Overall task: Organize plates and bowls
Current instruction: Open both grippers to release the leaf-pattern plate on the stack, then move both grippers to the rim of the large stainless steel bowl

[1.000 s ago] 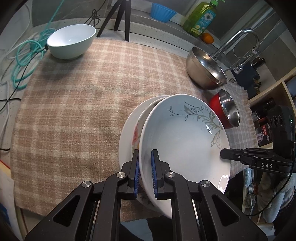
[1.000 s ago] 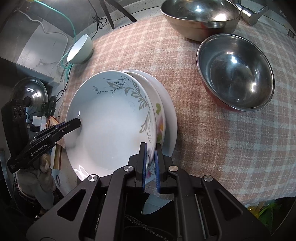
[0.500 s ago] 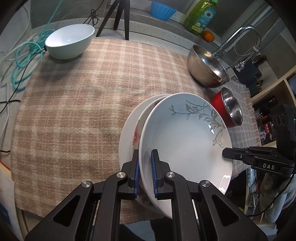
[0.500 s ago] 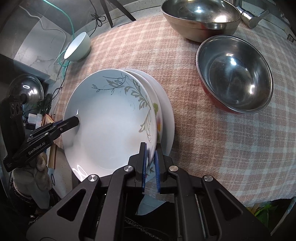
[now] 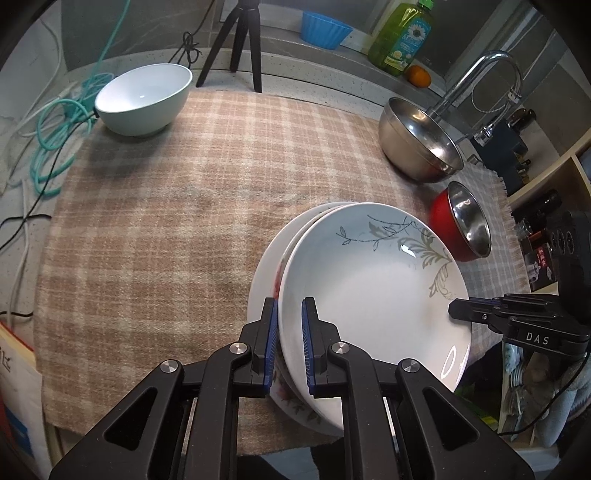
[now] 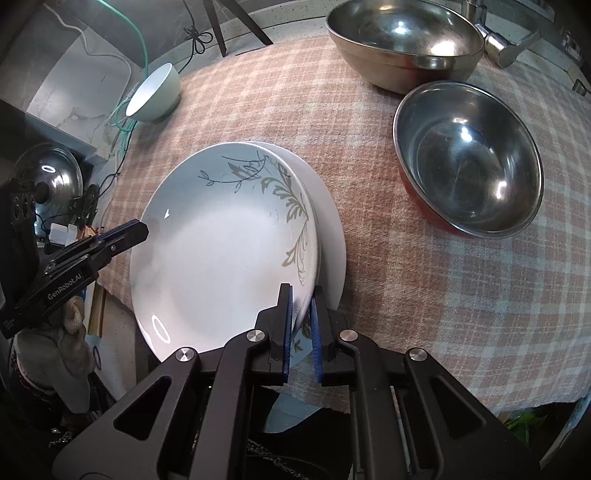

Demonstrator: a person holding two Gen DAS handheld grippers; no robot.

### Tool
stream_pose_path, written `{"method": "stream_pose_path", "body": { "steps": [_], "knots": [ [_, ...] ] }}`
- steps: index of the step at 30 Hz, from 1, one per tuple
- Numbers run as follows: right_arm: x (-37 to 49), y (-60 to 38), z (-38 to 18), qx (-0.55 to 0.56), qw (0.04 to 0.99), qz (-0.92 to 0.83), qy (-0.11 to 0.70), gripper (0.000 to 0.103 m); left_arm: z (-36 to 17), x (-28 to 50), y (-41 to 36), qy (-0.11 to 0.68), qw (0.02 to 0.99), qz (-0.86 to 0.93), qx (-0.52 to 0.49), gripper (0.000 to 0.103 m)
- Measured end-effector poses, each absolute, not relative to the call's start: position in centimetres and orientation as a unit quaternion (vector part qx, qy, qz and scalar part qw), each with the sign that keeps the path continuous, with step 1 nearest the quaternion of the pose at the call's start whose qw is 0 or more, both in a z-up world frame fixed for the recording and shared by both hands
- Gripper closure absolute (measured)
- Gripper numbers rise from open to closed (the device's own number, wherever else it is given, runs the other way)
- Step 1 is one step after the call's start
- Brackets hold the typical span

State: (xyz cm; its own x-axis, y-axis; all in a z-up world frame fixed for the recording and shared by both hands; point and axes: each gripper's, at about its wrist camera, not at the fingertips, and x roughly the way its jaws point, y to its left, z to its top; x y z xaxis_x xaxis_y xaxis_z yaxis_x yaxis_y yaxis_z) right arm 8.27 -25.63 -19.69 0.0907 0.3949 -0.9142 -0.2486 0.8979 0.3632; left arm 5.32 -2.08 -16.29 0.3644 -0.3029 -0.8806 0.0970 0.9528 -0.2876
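A stack of plates (image 5: 373,295) is held at the near edge of the counter (image 5: 325,79), over a checked cloth (image 5: 166,221). The top plate (image 6: 221,254) is white with a grey leaf pattern; a floral plate (image 5: 291,397) and a plain white plate (image 6: 332,229) are seen beneath it, their rims offset.

The left tongs (image 5: 287,345) are clenched on the left rim of the stack, with the blue pads on either side of the rim. The right tongs (image 6: 301,328) are clenched on the opposite, right rim of the top plate. In each wrist view, the other tongs are seen gripping the far side of the stack.

Whether the stack rests on the cloth or is lifted clear of it cannot be told.

A pale green bowl (image 5: 144,98) stands at the far left corner of the cloth, well apart from the plates. A large steel bowl (image 6: 406,40) stands at the far right, and a red bowl with a steel interior (image 6: 469,158) is placed just in front of it, near the right of the stack. A faucet (image 5: 476,85), a green detergent bottle (image 5: 402,37) and a blue container (image 5: 325,29) are located at the far side of the counter.
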Motion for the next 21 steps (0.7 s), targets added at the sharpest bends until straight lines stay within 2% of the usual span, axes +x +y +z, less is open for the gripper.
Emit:
{"method": "stream_pose_path", "body": {
  "steps": [3,6,7,8,9,10,11,12,13,16,21],
  "knots": [
    [8.4,-25.6,-19.6,0.056,0.738,0.218,0.636,0.091,-16.1,5.3,-1.9,0.545,0.824,-0.119,-0.096,0.093],
    [8.6,-25.3,-19.5,0.054,0.739,0.225,0.633,0.08,-15.9,5.4,-1.8,0.545,0.823,-0.121,-0.1,0.087],
    [8.6,-25.0,-19.3,0.048,0.742,0.227,0.629,0.073,-15.9,5.4,-1.9,0.546,0.823,-0.121,-0.102,0.086],
    [8.6,-24.8,-19.1,0.04,0.747,0.227,0.624,0.06,-15.8,5.4,-1.9,0.545,0.823,-0.121,-0.103,0.085],
    [8.5,-24.6,-18.7,0.03,0.752,0.227,0.618,0.052,-15.7,5.3,-1.9,0.544,0.824,-0.123,-0.103,0.082],
    [8.5,-24.3,-18.3,0.022,0.758,0.229,0.61,0.039,-15.6,5.3,-2.0,0.543,0.824,-0.124,-0.101,0.078],
    [8.4,-24.2,-18.0,0.019,0.763,0.23,0.604,0.035,-15.5,5.4,-2.0,0.544,0.824,-0.122,-0.098,0.066],
    [8.3,-24.1,-17.7,0.017,0.768,0.233,0.597,0.035,-15.4,5.4,-2.1,0.545,0.825,-0.118,-0.096,0.053],
    [8.4,-24.0,-17.4,0.014,0.769,0.235,0.594,0.035,-15.3,5.4,-2.0,0.542,0.827,-0.115,-0.093,0.049],
    [8.5,-23.7,-16.9,0.004,0.775,0.234,0.587,0.031,-15.1,5.6,-1.9,0.543,0.827,-0.114,-0.093,0.048],
    [9.0,-24.5,-16.4,0.024,0.777,0.231,0.585,0.031,-14.4,6.0,-1.7,0.541,0.829,-0.109,-0.09,0.041]
  ]
}}
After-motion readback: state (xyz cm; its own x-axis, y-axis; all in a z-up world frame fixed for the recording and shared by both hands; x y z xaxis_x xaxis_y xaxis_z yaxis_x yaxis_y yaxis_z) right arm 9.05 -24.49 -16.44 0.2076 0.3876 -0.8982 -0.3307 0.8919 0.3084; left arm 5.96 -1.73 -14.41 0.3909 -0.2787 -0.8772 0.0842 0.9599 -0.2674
